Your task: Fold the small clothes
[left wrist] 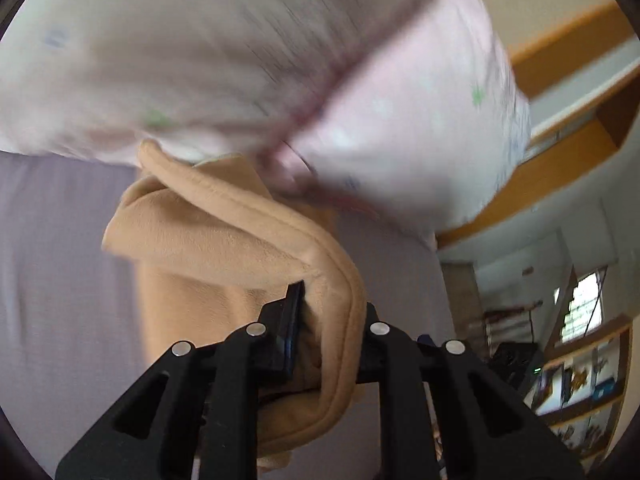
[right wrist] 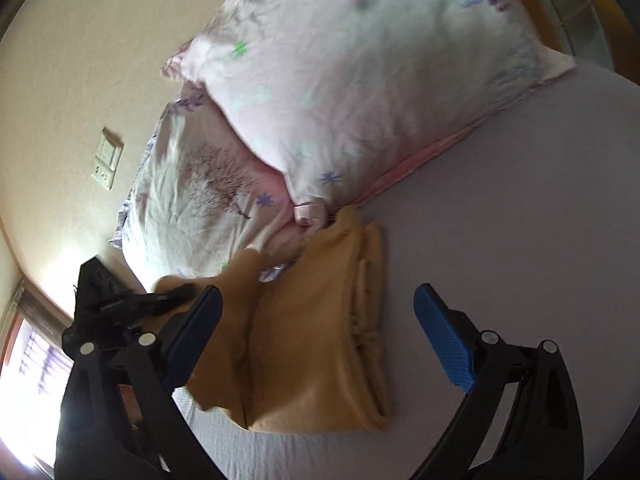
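A tan fleece garment (right wrist: 320, 332) lies partly folded on the lilac bed sheet (right wrist: 500, 200), just below the pillows. My left gripper (left wrist: 332, 312) is shut on a thick hemmed edge of the tan garment (left wrist: 240, 232) and holds that part lifted off the sheet. In the right wrist view the left gripper (right wrist: 176, 296) shows at the garment's left end. My right gripper (right wrist: 316, 312) is open and empty, its blue pads spread wide above the folded part of the garment.
Two pink floral pillows (right wrist: 360, 80) lie against the cream wall (right wrist: 60, 80), touching the garment's far end; one pillow also shows in the left wrist view (left wrist: 240, 60). A wooden bed frame (left wrist: 560, 168) and shelves (left wrist: 584, 380) stand to the right. A wall switch plate (right wrist: 107, 158) is on the wall.
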